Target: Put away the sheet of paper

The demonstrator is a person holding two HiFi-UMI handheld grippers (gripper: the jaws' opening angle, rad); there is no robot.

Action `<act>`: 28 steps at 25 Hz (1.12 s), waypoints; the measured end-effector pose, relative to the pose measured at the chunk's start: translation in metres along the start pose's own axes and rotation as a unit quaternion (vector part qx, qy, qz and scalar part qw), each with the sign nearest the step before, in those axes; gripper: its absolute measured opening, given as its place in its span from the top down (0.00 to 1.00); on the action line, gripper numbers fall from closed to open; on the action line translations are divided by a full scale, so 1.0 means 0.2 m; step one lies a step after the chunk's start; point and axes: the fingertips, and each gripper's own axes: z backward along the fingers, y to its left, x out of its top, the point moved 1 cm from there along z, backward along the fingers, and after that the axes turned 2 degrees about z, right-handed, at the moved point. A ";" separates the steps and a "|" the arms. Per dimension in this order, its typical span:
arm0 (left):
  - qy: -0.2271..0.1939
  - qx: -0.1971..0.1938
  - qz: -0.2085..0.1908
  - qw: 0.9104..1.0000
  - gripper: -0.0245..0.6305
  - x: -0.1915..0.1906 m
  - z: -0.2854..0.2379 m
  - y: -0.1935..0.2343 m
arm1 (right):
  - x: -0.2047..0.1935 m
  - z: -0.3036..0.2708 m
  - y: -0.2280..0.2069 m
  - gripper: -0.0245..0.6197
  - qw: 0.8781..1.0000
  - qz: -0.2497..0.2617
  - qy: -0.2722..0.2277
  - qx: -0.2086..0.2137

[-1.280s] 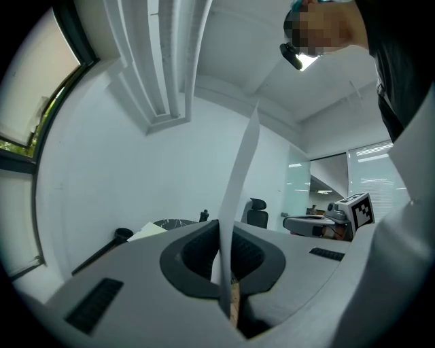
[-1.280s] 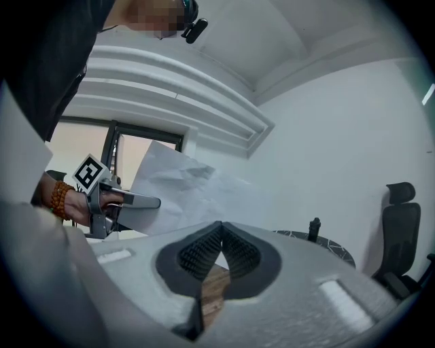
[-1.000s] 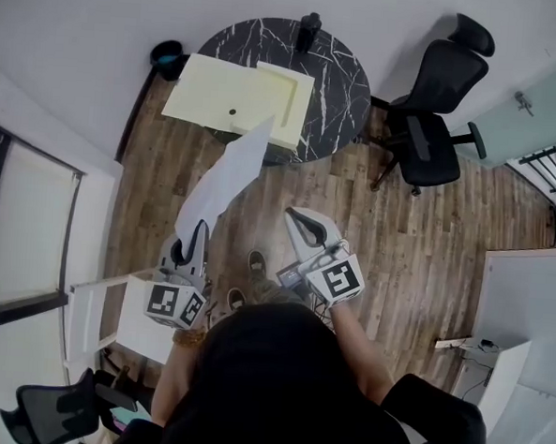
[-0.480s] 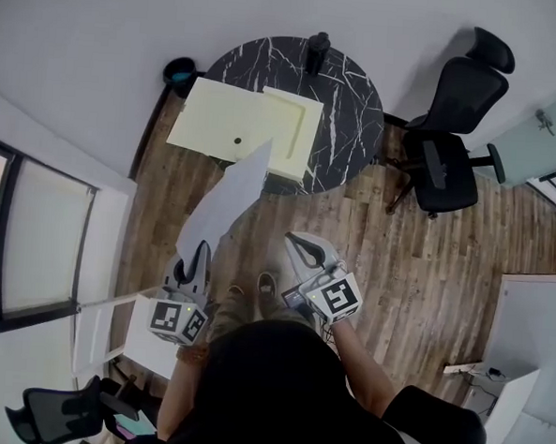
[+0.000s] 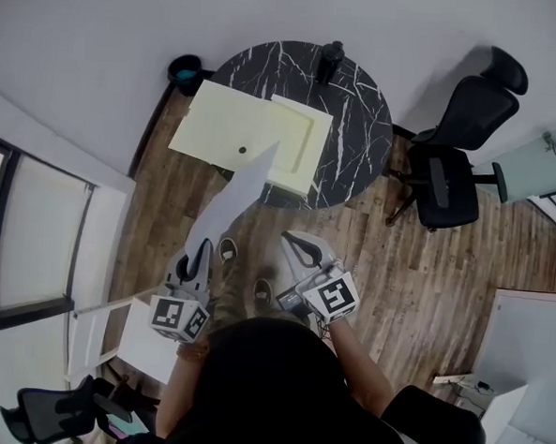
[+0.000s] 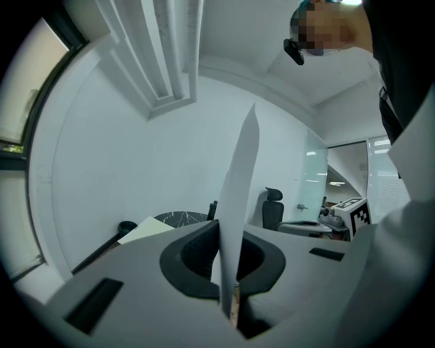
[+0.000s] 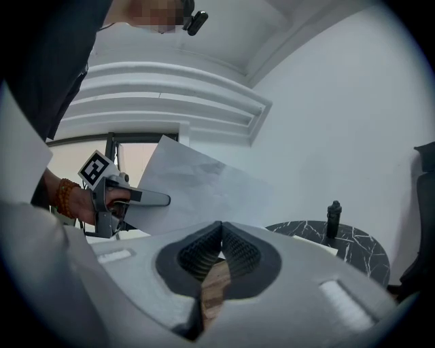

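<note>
Sheet (image 5: 230, 199) closer — lengthwise toward table (image 5: 359, 118)

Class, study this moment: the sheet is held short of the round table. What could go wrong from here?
1. Only the left tongs pinch the sheet of paper, by one edge, so it may flop, crease or slip out.
2. The right tongs are shut and empty, giving it no support.

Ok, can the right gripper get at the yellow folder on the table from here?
Probably not yet: the right gripper hangs over the floor, short of the table, though nothing blocks the way to the folder.
</note>
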 end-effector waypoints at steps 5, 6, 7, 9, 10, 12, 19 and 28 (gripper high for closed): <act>-0.006 -0.026 0.007 1.000 0.95 0.10 -0.20 0.08 | 0.09 -0.14 -0.11 0.96 1.000 0.006 0.005 -0.010; -0.006 -0.032 0.007 0.999 0.95 0.12 -0.24 0.09 | 0.11 -0.16 -0.13 0.96 1.000 0.009 0.007 -0.013; -0.005 -0.038 0.008 0.999 0.95 0.14 -0.29 0.12 | 0.13 -0.19 -0.16 0.96 1.000 0.011 0.008 -0.017; 0.000 -0.049 0.009 0.999 0.95 0.17 -0.37 0.16 | 0.16 -0.24 -0.21 0.96 0.999 0.009 0.010 -0.029; 0.003 -0.055 0.010 0.998 0.95 0.18 -0.41 0.19 | 0.17 -0.26 -0.23 0.96 0.999 0.008 0.011 -0.035; 0.010 -0.067 0.013 0.998 0.95 0.20 -0.49 0.24 | 0.18 -0.31 -0.27 0.96 0.999 0.009 0.017 -0.046; 0.034 -0.100 0.024 0.994 0.95 0.22 -0.72 0.49 | 0.22 -0.52 -0.35 0.96 0.996 0.006 0.039 -0.077; 0.061 -0.151 0.032 0.986 0.95 0.26 -0.97 0.81 | 0.31 -0.81 -0.35 0.96 0.994 0.008 0.054 -0.090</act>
